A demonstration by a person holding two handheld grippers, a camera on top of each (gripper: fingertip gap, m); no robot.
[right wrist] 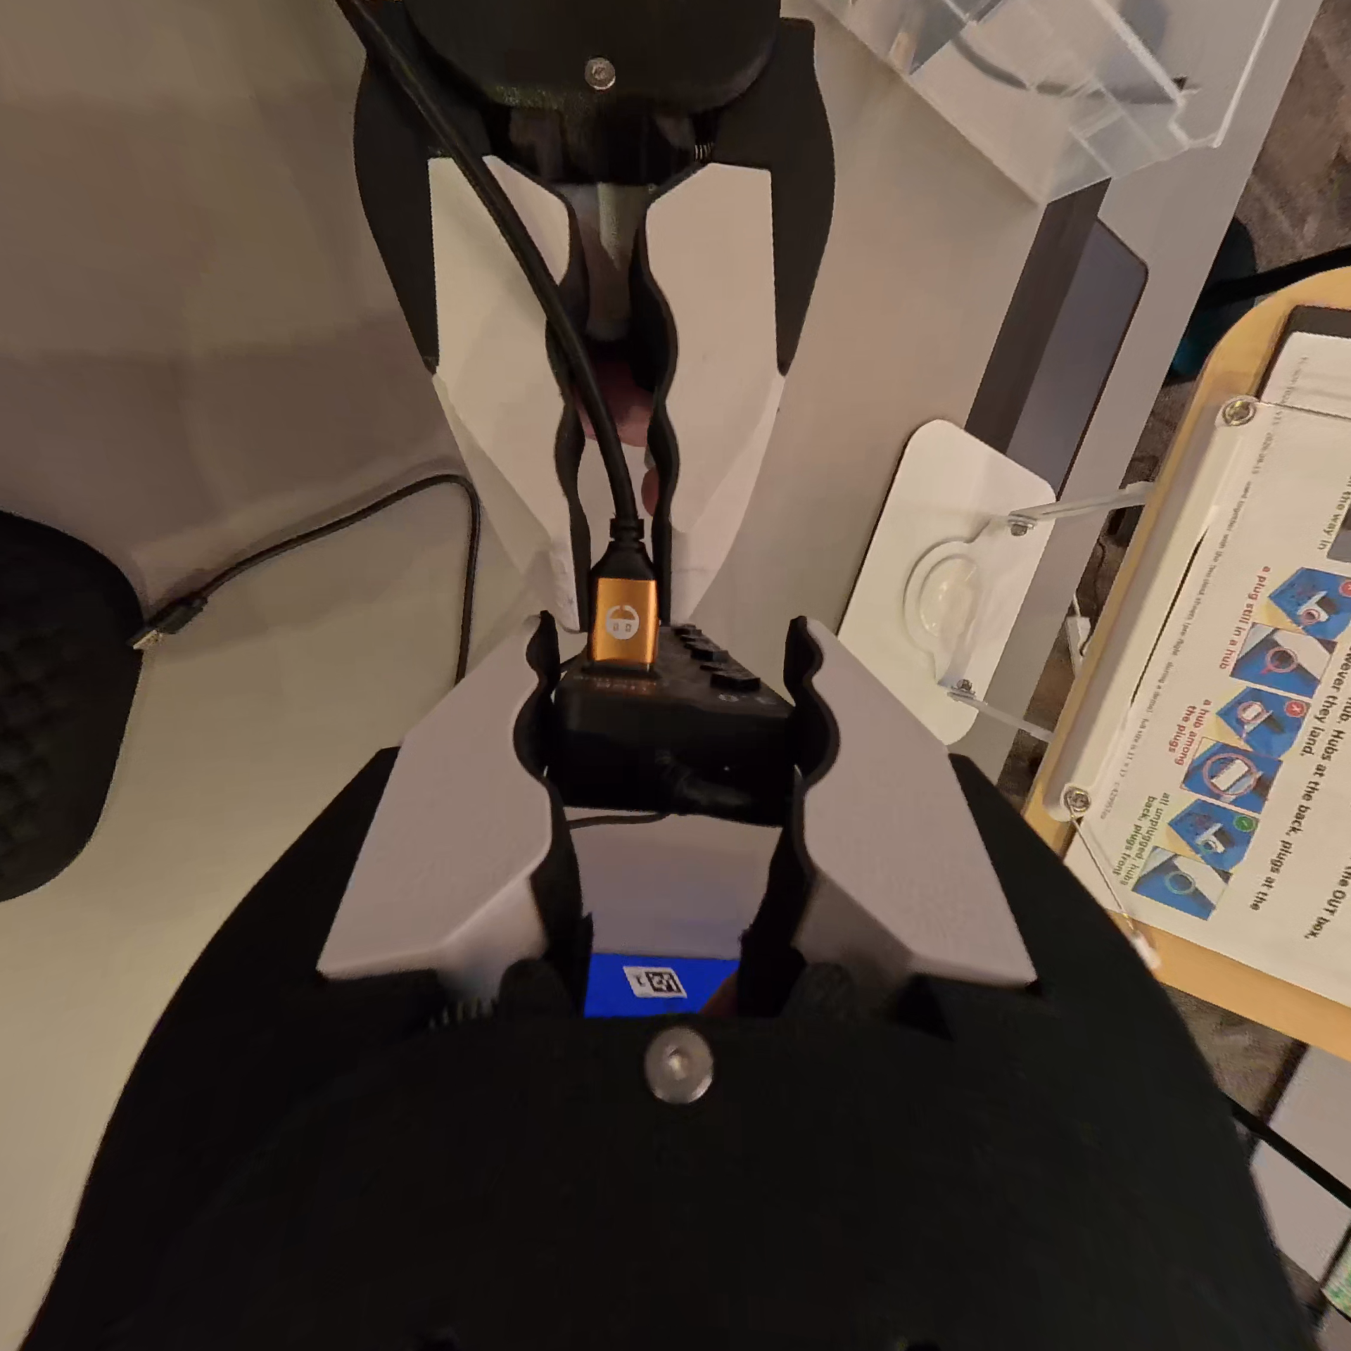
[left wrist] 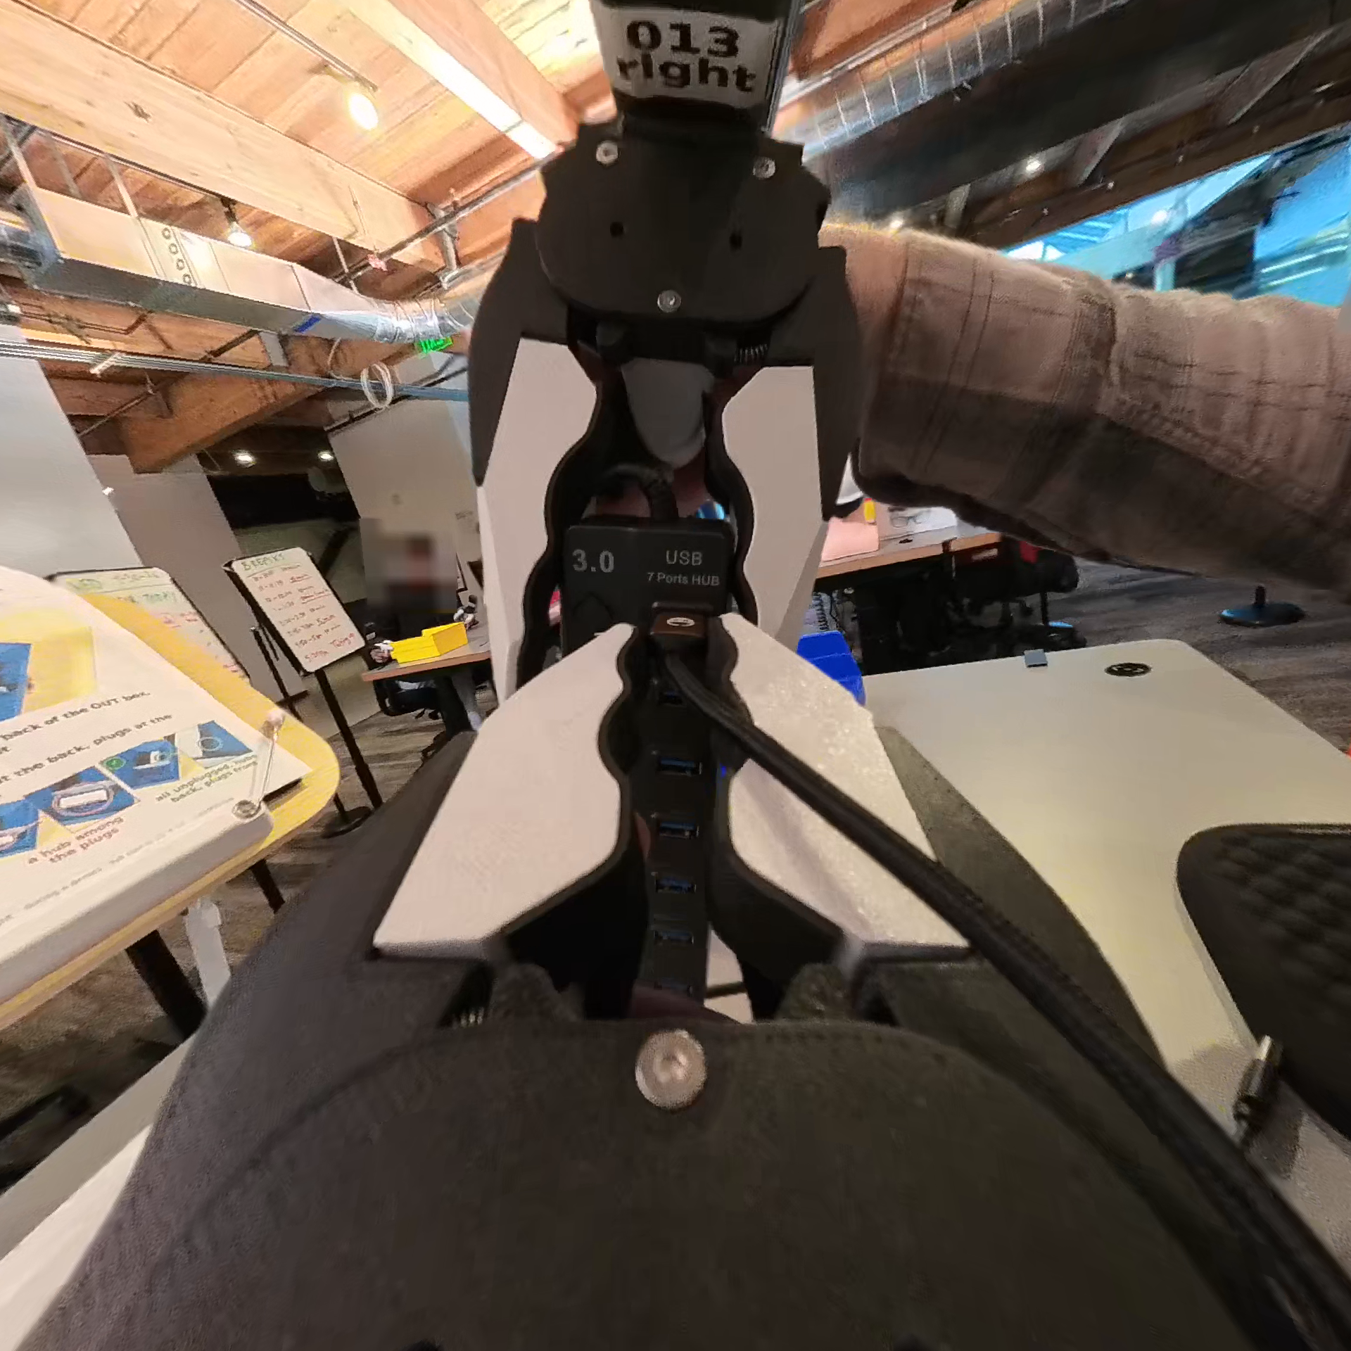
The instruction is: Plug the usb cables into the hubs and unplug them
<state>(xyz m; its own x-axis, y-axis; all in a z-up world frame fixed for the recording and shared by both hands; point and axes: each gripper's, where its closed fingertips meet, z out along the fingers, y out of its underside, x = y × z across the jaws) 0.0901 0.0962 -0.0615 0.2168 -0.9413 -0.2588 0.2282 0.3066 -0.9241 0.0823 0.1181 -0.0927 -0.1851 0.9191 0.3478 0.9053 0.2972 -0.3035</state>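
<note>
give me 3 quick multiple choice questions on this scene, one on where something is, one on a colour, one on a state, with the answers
1. Where does the loose cable end lie?
A. on the white table
B. in a clear bin
C. on the floor

2. What colour is the shell of the plug held by the left gripper?
A. blue
B. orange
C. green

3. How is the right gripper?
A. open and empty
B. shut on the plug
C. shut on the hub

Answers:
1 A: it rests flat on the tabletop beside a dark pad.
2 B: the shell is orange, with a black cable leaving it.
3 C: its fingers press both sides of the black hub.
</note>
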